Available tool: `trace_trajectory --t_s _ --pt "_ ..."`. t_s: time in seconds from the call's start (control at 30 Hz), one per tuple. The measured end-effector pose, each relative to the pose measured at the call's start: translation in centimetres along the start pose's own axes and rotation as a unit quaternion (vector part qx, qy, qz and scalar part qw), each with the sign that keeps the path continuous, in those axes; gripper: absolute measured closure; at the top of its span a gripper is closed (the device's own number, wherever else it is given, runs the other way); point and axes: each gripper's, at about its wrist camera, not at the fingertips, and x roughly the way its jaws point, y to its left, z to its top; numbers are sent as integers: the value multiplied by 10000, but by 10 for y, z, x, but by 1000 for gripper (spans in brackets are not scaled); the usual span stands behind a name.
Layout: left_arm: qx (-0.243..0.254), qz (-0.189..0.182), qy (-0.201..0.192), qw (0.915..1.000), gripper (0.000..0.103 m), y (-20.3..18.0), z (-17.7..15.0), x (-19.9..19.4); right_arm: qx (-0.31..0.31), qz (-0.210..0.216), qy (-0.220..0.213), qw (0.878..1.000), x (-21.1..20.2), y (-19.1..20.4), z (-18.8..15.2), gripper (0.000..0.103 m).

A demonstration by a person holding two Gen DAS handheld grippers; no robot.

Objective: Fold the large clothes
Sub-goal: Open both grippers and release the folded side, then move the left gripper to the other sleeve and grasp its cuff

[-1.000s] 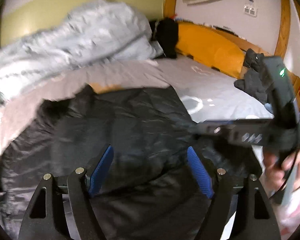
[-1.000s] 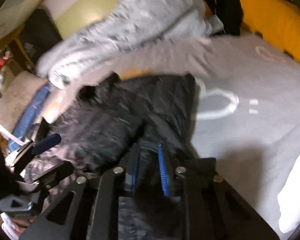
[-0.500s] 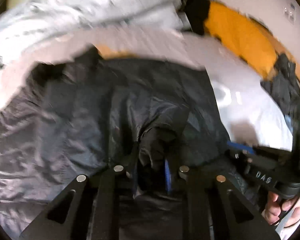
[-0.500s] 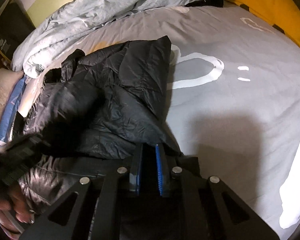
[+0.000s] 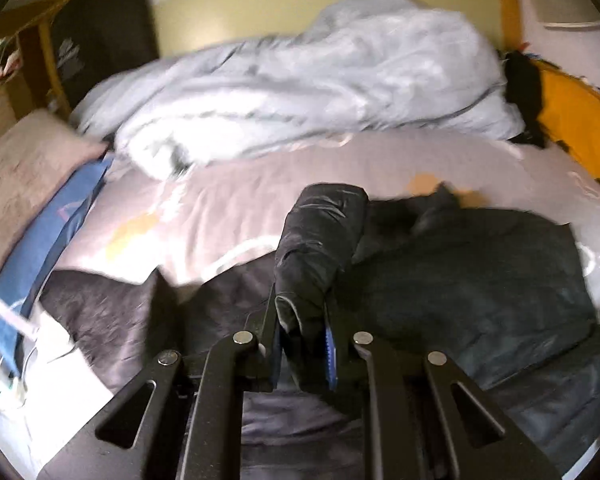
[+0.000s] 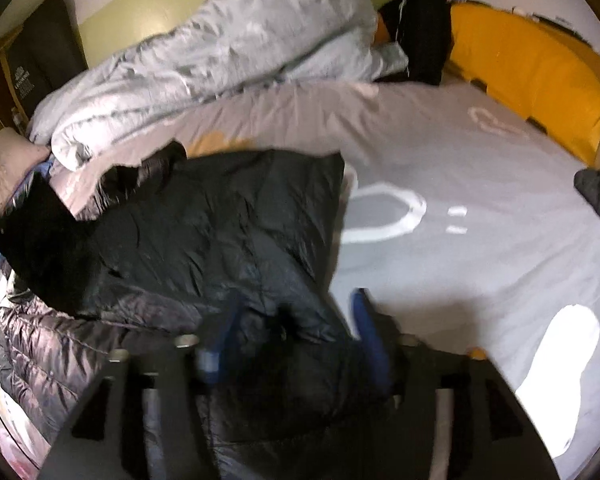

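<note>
Black jacket (image 5: pixel 480 280) sleeve (bunched) between left gripper (image 5: pixel 302 344) fingers

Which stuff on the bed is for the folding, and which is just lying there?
For the folding:
- black puffer jacket
- left gripper, shut on the jacket's sleeve
- right gripper, open over the jacket

Just lying there:
- grey duvet
- yellow pillow
- bed sheet
</note>
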Motion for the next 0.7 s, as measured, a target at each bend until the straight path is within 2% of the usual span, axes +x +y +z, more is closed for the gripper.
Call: trace_trajectory --t_s 0.03,0.1,0.17,0.2,0.23,0.3,0.37,0.43,0.57,0.63,0.7 --pt "-107 -8 41 9999 88 11 -3 3 -25 -45 -105 9999 -3 1 1 33" --pt "-276 -59 123 9995 87 30 -10 8 -138 -209 -312 9992 -9 6 2 17" --pt "-343 -132 193 9991 86 36 -19 14 -214 -314 -491 9981 -13 9 3 6" --pt "-388 -164 208 9989 83 41 -23 15 -239 -365 -602 9972 -16 10 3 2" --pt "-445 -167 222 9986 75 44 -26 17 -262 -396 -691 9965 -19 12 4 0" --pt "-540 -22 177 9984 64 50 -30 14 -325 -446 -840 9949 -26 17 4 0" --pt "-549 -119 -7 9984 62 56 -34 7 -410 -490 -931 9936 -33 21 2 0" --pt "-525 -169 -135 9984 52 64 -37 0 -506 -538 -1037 9919 -37 24 1 0" --pt "-419 -162 -449 9980 41 77 -45 -23 -577 -557 -1183 9897 -47 31 -4 0" --pt "-458 -222 -584 9970 30 88 -51 -35 -573 -495 -1218 9897 -51 34 -6 0" --pt "-514 -351 -600 9963 30 99 -58 -44 -594 -431 -1229 9897 -55 38 -8 0"
